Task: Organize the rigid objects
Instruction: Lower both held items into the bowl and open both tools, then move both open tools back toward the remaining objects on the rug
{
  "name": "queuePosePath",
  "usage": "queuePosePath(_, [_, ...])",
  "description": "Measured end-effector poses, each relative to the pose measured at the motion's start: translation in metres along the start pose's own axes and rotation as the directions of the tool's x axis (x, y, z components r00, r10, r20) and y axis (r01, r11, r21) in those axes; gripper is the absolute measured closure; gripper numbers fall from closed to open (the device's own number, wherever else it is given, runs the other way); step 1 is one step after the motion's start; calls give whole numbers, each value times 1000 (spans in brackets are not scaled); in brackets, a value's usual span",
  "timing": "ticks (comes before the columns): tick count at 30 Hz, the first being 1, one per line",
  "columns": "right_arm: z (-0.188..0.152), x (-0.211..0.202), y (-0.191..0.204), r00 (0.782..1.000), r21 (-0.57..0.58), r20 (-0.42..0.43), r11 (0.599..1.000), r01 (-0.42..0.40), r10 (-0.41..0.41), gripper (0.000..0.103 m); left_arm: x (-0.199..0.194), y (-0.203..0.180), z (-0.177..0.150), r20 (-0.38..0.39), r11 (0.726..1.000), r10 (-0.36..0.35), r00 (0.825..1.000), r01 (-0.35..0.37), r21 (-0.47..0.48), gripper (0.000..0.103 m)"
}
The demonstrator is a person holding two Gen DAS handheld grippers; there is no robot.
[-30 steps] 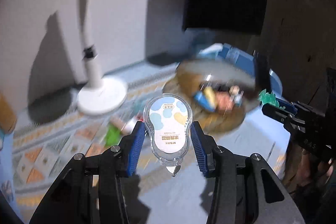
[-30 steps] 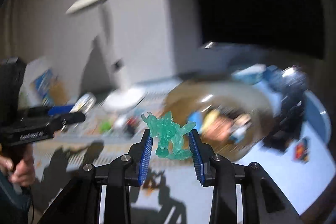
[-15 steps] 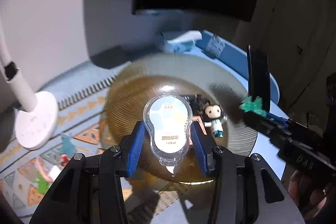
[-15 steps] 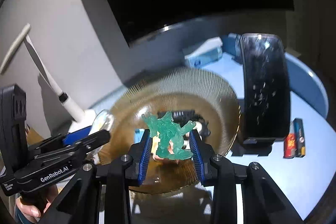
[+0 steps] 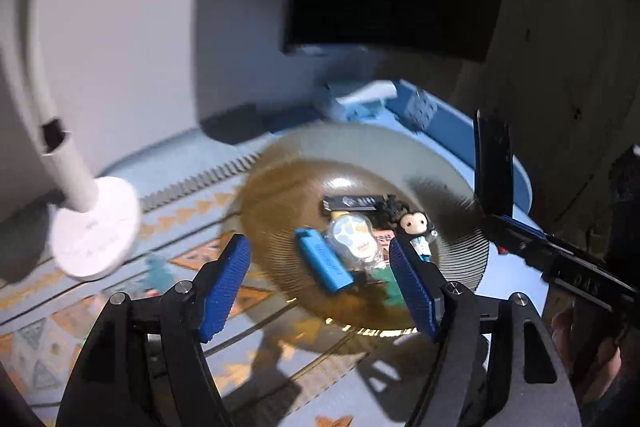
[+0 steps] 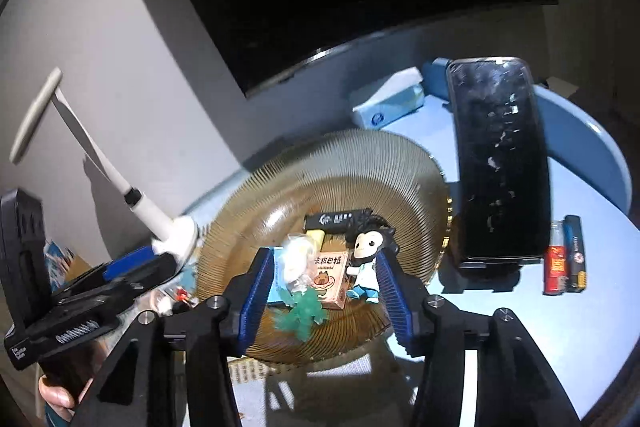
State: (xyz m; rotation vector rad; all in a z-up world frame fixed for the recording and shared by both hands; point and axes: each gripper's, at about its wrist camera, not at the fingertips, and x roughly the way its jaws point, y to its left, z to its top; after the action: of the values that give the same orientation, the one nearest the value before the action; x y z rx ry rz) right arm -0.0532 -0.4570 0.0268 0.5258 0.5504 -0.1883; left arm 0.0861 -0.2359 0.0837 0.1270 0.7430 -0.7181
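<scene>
An amber ribbed glass plate (image 5: 460, 199) (image 6: 340, 155) holds several small items. The clear correction tape (image 5: 352, 239) (image 6: 296, 259) lies in it beside a blue box (image 5: 324, 263), free of my left gripper (image 5: 320, 287), whose jaws are opening above the plate's near side. The green translucent figure (image 6: 304, 315) (image 5: 390, 287) lies on the plate's near rim. My right gripper (image 6: 323, 303) hangs over it with jaws opening and no pad touching it. A small doll (image 6: 366, 259) (image 5: 416, 231), an orange card box (image 6: 330, 279) and a black stick (image 6: 336, 219) are also in the plate.
A black phone on a stand (image 6: 500, 163) rises right of the plate, with two lighters (image 6: 564, 259) beside it. A white lamp base (image 5: 92, 231) stands left on the patterned mat. A white-blue box (image 6: 388, 103) and a dark monitor sit behind. Small toys (image 5: 156, 271) lie on the mat.
Both grippers moved over the plate, then opened. The correction tape dropped from the left gripper and the green figure from the right; both now lie in the plate.
</scene>
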Motion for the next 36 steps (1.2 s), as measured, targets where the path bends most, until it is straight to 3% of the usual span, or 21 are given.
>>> queuePosePath(5, [-8,-18,18,999,-4,21,999,-39,39,45,-61,39,-12,76,996,61,995,-55,-77,33])
queuePosePath(9, [-20,-22,51,995,-57,7,994,-95,95,44,-108,74,-34,124,982,146,982,-129,-137,30])
queuePosePath(15, [-52,-8,108,982,-139,-59,973,-184,178,41,-148,128,-82,117,945,241,963,-205,-255,27])
queuePosePath(24, [-116,46,152,957,-216,-231,950,-226,175,41,-120,198,-160,-50,864,315,948,-308,-398,27])
queuePosePath(28, [-135,68,152,949,-227,-278,950,-213,147,41,-107,209,-179,-83,853,328,941,-333,-402,27])
queuePosePath(36, [-152,89,153,948,-274,-305,946,-175,87,41,-95,210,-191,-98,859,342,934,-354,-371,26])
